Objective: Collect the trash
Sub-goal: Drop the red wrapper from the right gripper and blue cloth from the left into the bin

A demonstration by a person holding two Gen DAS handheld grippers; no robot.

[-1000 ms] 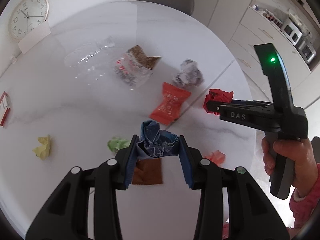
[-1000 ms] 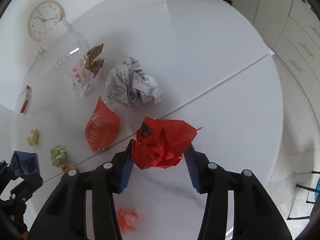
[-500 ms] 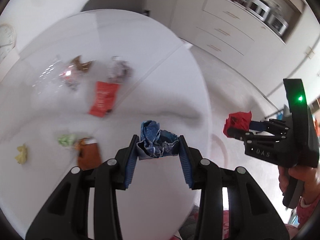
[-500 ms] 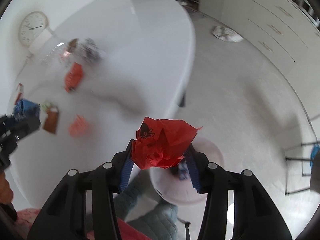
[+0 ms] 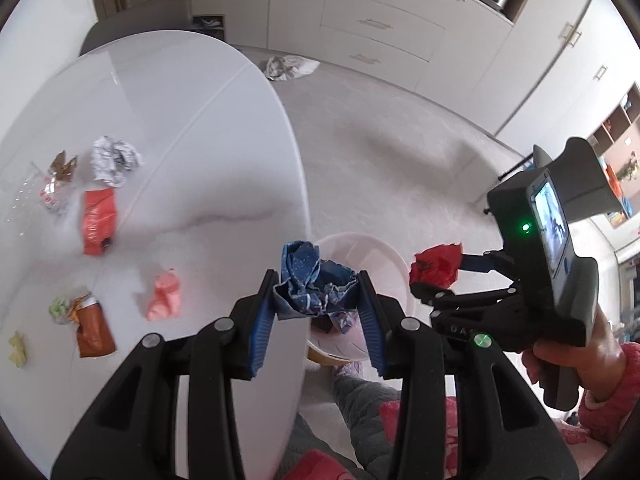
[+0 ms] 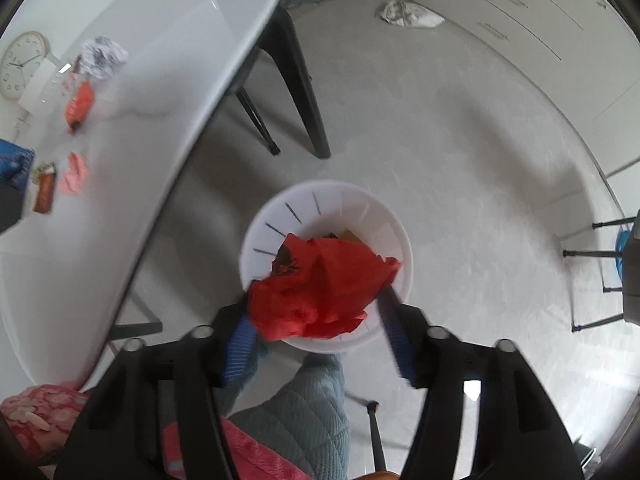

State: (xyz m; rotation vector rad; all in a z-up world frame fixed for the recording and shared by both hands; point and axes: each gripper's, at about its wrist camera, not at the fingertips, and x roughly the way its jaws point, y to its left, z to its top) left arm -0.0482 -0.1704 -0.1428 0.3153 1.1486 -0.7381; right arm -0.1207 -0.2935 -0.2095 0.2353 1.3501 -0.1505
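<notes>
Bin (image 6: 394, 220) sits directly beneath our right gripper (image 6: 320, 316), jaws just opening, red wad (image 6: 324, 288) between them (left gripper (image 5: 318, 308) clenches blue wad (image 5: 312, 284)).

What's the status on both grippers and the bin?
Right gripper over white bin, jaws just opening, red wad between them. Left gripper shut on blue wad, at table edge. Bin mouth unobstructed.

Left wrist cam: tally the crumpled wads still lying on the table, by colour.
grey-white newsprint wad: 1
pink wad: 1
green wad: 1
yellow wad: 1
Total: 4
</notes>
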